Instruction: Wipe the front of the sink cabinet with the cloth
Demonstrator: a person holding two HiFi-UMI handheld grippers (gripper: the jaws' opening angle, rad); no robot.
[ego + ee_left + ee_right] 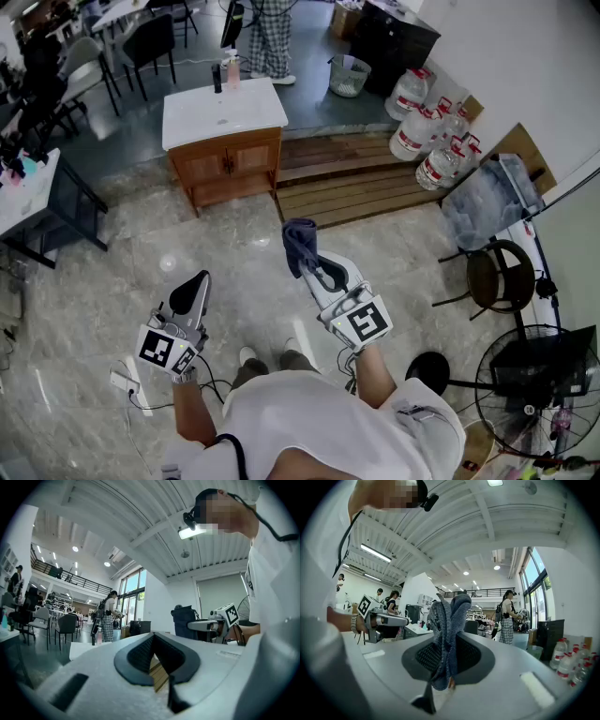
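Note:
The sink cabinet (226,164) is a brown wooden unit with a white basin top (223,112), and it stands some way ahead of me on the marble floor. My right gripper (315,268) is shut on a dark blue cloth (298,242), which sticks up out of its jaws. In the right gripper view the cloth (449,630) hangs folded between the black pads (423,656). My left gripper (193,284) is held low at the left with its jaws together and nothing between them. Both grippers are well short of the cabinet.
A slatted wooden platform (349,183) lies right of the cabinet, with large water bottles (427,131) beyond it. A round stool (495,274) and a fan (536,375) stand at the right, a table (30,192) at the left. A person (267,37) stands behind the cabinet.

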